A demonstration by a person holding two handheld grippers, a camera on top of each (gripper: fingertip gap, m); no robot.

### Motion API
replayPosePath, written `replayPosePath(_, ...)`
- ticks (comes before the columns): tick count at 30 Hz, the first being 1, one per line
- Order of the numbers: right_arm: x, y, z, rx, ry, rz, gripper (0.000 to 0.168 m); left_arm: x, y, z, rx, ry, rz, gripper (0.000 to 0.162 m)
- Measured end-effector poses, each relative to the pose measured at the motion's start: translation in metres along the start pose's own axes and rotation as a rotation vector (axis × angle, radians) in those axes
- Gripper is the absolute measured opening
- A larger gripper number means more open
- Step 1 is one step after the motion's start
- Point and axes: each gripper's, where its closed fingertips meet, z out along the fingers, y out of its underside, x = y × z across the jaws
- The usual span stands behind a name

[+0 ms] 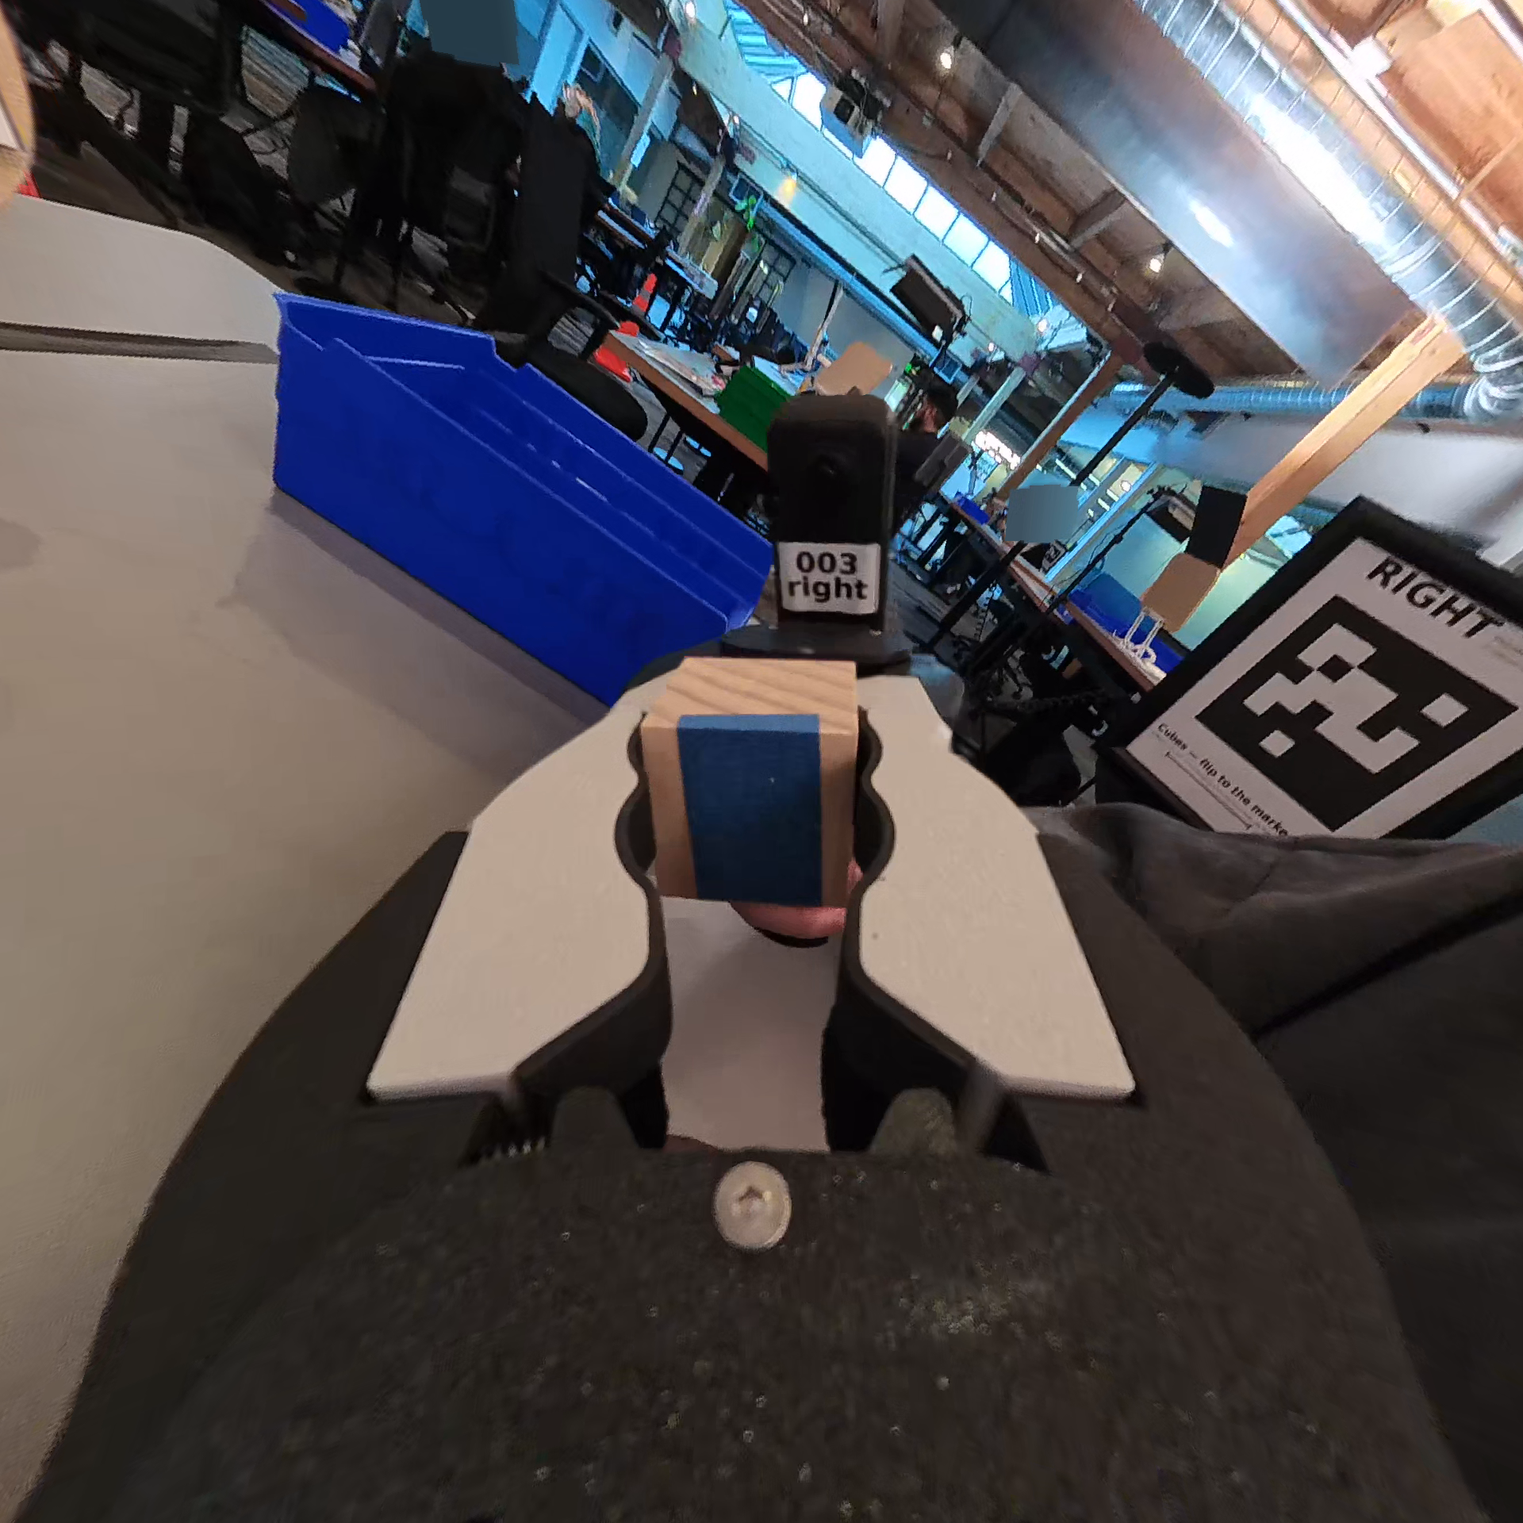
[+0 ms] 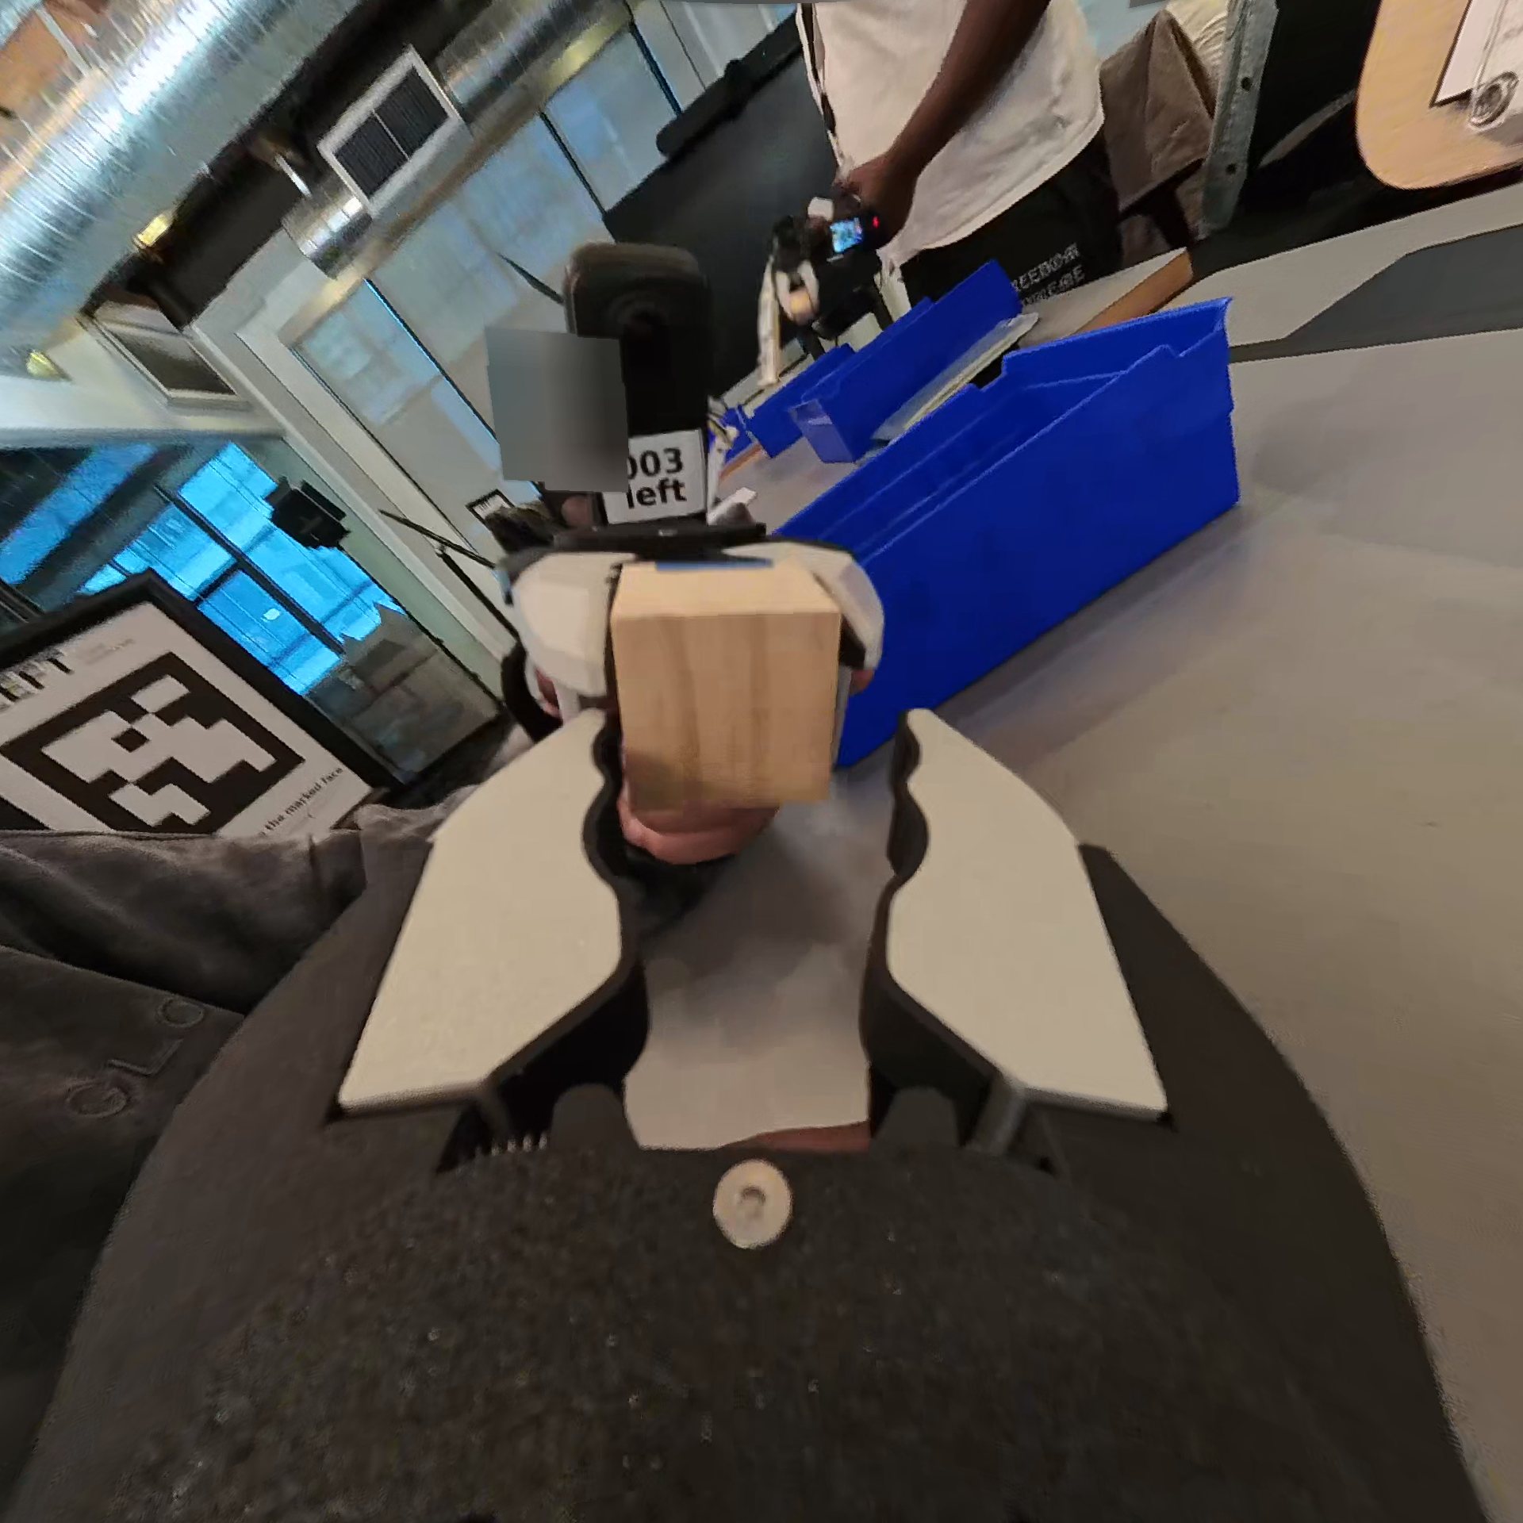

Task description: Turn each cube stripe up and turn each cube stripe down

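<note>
Left tongs (image 1: 750, 742) are closed on the cube (image 1: 766, 688), pinching two opposite wood faces. The cube is in the air, clear of the table (image 1: 165, 659), with the bin (image 1: 494, 494) beyond it at the far edge. The stripe (image 1: 750, 808) faces back toward my left camera, neither up nor down, so I judge this a mid-turn regrasp between the two hands.

Right tongs (image 2: 746, 733) are spread wider than the cube (image 2: 725, 684) and hold nothing. Their tips reach the cube's plain near face; I see a gap at one tip, but cannot tell whether the other touches.

Pose: the two grippers point at each other nearly nose to nose, both rolled to one side, the table tilting in both views. This leaves free faces for the right to take.
</note>
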Motion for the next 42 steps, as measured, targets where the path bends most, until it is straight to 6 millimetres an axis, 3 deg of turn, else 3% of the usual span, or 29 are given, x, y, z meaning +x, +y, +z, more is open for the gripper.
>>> replayPosePath(1, -0.004, 0.000, -0.001, 0.004, -0.044, 0.019, 0.048, 0.000, 0.003, 0.002, -0.011, -0.007, 0.012, 0.044)
replayPosePath(6, -0.008, 0.008, -0.003, -0.032, -0.061, 0.050, 0.045, 0.002, 0.007, 0.000, -0.025, 0.010, 0.013, 0.047)
replayPosePath(8, -0.010, 0.008, -0.005, -0.032, -0.073, 0.065, 0.045, 0.008, -0.002, -0.011, 0.025, 0.001, 0.016, 0.074)
replayPosePath(10, -0.008, 0.007, -0.011, -0.029, -0.055, 0.055, 0.045, 0.012, -0.004, -0.027, 0.035, -0.057, 0.037, 0.076)
replayPosePath(12, -0.006, 0.008, -0.020, -0.032, -0.024, 0.037, 0.045, 0.004, 0.011, -0.045, -0.007, -0.214, 0.109, 0.077)
replayPosePath(15, 0.002, 0.006, -0.034, -0.029, 0.052, 0.022, 0.045, -0.033, 0.041, -0.088, -0.029, -0.656, 0.253, 0.070)
replayPosePath(16, 0.007, 0.007, -0.038, -0.036, 0.092, 0.009, 0.045, -0.032, 0.052, -0.092, -0.032, -0.685, 0.280, 0.070)
replayPosePath(19, 0.015, 0.006, -0.050, -0.058, 0.203, -0.018, 0.045, -0.020, 0.079, -0.081, -0.104, -0.614, 0.268, 0.072)
replayPosePath(21, 0.017, -0.008, -0.066, -0.072, 0.290, -0.062, 0.045, -0.015, 0.086, -0.071, -0.133, -0.569, 0.274, 0.071)
replayPosePath(22, 0.018, -0.026, -0.082, -0.069, 0.360, -0.096, 0.045, -0.013, 0.090, -0.067, -0.155, -0.551, 0.280, 0.071)
replayPosePath(25, 0.024, -0.095, -0.153, -0.030, 0.618, -0.080, 0.045, -0.017, 0.099, -0.064, -0.202, -0.570, 0.311, 0.069)
replayPosePath(27, 0.043, -0.122, -0.205, -0.068, 0.842, -0.076, 0.045, -0.018, 0.102, -0.063, -0.224, -0.587, 0.338, 0.069)
replayPosePath(29, 0.079, -0.129, -0.259, -0.138, 1.100, 0.007, 0.045, -0.016, 0.101, -0.064, -0.228, -0.593, 0.357, 0.069)
replayPosePath(31, 0.116, -0.119, -0.294, -0.269, 1.233, 0.116, 0.046, -0.017, 0.101, -0.066, -0.242, -0.610, 0.360, 0.067)
replayPosePath(33, 0.152, -0.101, -0.316, -0.384, 1.281, 0.247, 0.046, -0.017, 0.101, -0.068, -0.249, -0.616, 0.363, 0.067)
replayPosePath(36, 0.192, -0.072, -0.336, -0.532, 1.343, 0.362, 0.046, -0.015, 0.103, -0.066, -0.249, -0.587, 0.342, 0.065)
replayPosePath(42, 0.226, -0.030, -0.312, -0.743, 1.304, 0.398, 0.046, -0.017, 0.108, -0.066, -0.280, -0.581, 0.330, 0.066)
